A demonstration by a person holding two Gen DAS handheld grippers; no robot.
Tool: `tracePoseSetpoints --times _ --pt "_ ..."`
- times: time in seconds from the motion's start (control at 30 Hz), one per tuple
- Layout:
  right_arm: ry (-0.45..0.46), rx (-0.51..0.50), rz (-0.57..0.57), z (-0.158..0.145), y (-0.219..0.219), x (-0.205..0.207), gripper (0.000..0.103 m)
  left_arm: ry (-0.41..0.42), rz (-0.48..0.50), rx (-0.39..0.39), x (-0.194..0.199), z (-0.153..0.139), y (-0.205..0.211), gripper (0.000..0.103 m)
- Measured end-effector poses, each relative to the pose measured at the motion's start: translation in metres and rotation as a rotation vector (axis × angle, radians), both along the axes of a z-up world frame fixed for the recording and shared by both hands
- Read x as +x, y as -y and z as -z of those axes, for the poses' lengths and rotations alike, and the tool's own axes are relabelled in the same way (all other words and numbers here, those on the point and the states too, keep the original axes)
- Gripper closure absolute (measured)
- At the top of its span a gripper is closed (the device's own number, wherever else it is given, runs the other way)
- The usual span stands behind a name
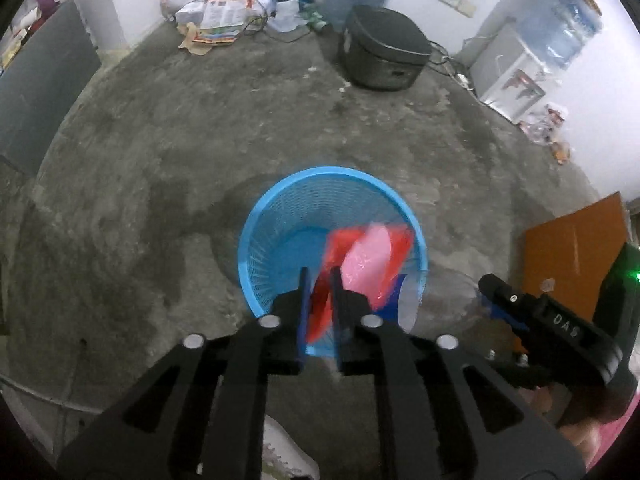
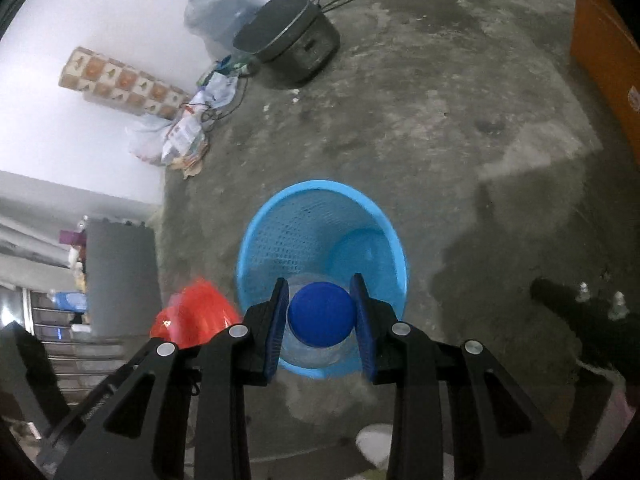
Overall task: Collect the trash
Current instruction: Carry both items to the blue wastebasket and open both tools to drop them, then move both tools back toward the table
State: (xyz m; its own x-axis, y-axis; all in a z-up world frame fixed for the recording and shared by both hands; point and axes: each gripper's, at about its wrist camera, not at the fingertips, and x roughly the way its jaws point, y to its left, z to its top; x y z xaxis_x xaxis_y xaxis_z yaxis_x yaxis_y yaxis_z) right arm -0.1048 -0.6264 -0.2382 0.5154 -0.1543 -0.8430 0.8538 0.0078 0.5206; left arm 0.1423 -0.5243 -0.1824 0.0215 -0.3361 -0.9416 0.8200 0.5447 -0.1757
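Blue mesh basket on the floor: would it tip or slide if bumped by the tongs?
Probably slides easily: the basket looks like thin plastic mesh, nearly empty, so light. Likely tips too, since it narrows toward its base. The walls would probably flex rather than crack.

A round blue basket (image 2: 320, 224) with tiny holes in its sides stands upright on the grey floor. A red and pink plastic wrapper (image 1: 360, 264) hangs blurry over its open top. A clear bottle (image 2: 320, 344) with a dark blue cap (image 2: 321, 314) hangs over its near edge, cap facing up.
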Motion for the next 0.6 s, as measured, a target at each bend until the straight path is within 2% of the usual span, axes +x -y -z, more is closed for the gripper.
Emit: tracePoseSetpoints --times 0.07,0.13,0.2,0.23,0.4,0.6 --pt "-0.011 0.016 -0.006 0.014 0.003 0.005 0.071 -0.006 -0.006 0.003 0.002 0.009 0.007 0.074" --pt "-0.005 0.038 -0.012 0.022 0.003 0.008 0.071 -0.009 -0.014 -0.014 0.001 0.007 0.004 0.068" --pt "-0.004 0.037 -0.011 0.024 0.001 0.009 0.060 -0.004 -0.011 -0.040 -0.005 -0.002 -0.002 0.059" --pt "-0.005 0.025 -0.010 0.021 0.000 0.009 0.058 -0.001 -0.007 -0.052 -0.006 -0.006 -0.004 0.057" --pt "-0.001 -0.042 -0.034 -0.001 -0.013 0.006 0.058 0.002 -0.001 -0.145 -0.017 -0.039 -0.020 0.038" --pt "-0.013 -0.182 -0.060 -0.047 -0.038 0.001 0.051 0.059 0.021 -0.256 -0.034 -0.093 -0.054 0.024"
